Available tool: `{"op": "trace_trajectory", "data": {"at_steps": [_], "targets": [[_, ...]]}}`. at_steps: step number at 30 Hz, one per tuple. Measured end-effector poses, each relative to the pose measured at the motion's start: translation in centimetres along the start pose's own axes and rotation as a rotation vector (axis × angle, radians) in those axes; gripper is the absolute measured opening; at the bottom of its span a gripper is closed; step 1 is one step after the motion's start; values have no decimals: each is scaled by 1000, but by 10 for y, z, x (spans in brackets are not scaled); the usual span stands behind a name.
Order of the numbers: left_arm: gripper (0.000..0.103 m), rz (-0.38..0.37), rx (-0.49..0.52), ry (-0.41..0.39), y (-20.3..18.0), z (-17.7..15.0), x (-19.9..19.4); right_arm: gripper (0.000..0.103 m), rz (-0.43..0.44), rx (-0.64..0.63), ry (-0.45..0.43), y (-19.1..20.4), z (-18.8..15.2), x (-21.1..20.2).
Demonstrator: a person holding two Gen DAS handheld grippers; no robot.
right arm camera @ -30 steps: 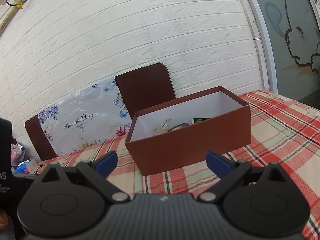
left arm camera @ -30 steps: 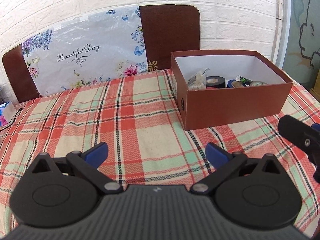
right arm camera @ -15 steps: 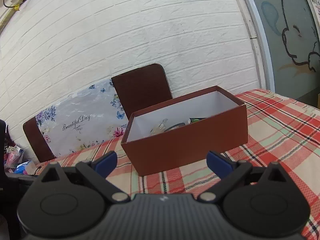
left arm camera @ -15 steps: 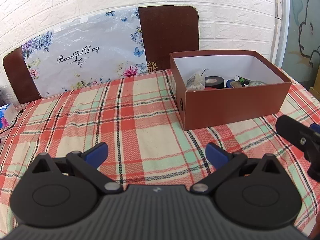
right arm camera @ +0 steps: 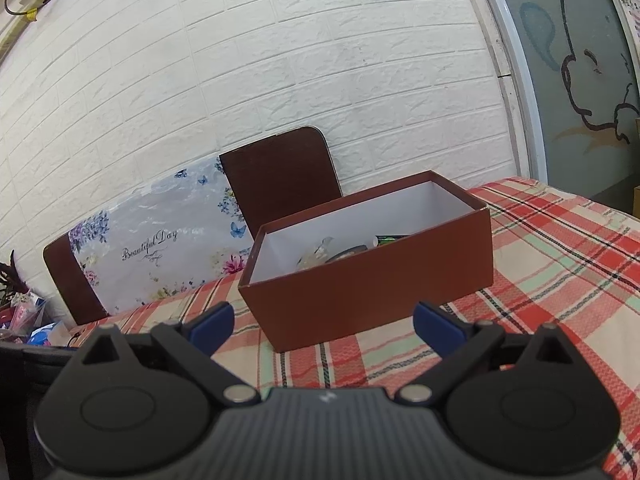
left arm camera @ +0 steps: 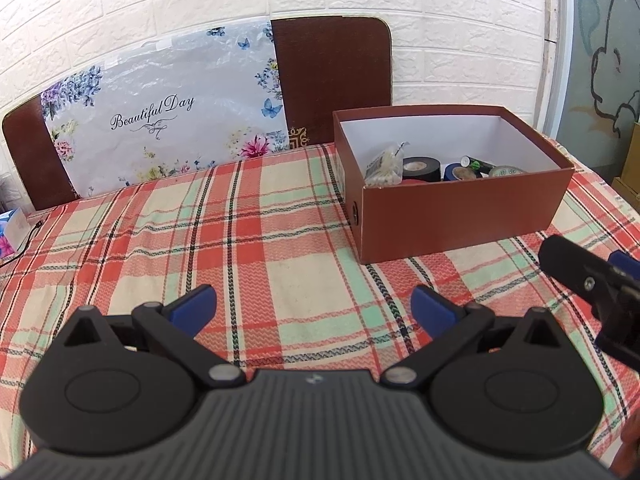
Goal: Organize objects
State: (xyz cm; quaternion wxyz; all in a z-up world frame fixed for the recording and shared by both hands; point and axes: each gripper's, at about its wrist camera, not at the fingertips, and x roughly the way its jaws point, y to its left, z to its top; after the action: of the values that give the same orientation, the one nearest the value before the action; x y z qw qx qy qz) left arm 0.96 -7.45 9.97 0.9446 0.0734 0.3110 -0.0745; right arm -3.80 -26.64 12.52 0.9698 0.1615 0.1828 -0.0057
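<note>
the brown box (left arm camera: 460,216) holds a black tape roll (left arm camera: 420,168), a clear packet (left arm camera: 384,168) and small rolls; left gripper (left arm camera: 312,306) and right gripper (right arm camera: 324,322) both spread, empty.

1. "Beautiful Day" stands in dark cursive script on the floral plastic sheet (left arm camera: 160,120) that leans against the chair backs behind the worktop.
2. The same words show on it, smaller, in the right wrist view (right arm camera: 150,242).
3. No other text is legible.

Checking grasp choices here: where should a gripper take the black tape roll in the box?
Pinch the black tape roll from above, across its outer rim. The brown box walls block side approaches, and a packet crowds one side.
</note>
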Motion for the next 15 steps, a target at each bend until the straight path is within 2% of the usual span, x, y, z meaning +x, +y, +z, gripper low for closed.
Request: {"op": "trace_trajectory", "data": {"at_steps": [9,15], "targets": [[103,38,26,16,-7,-1,-1,100,-3,8,4,-4,0,1],[103,34,26,22,-8,-1,-1,100,-9,9,4,-3,-2,0]]}}
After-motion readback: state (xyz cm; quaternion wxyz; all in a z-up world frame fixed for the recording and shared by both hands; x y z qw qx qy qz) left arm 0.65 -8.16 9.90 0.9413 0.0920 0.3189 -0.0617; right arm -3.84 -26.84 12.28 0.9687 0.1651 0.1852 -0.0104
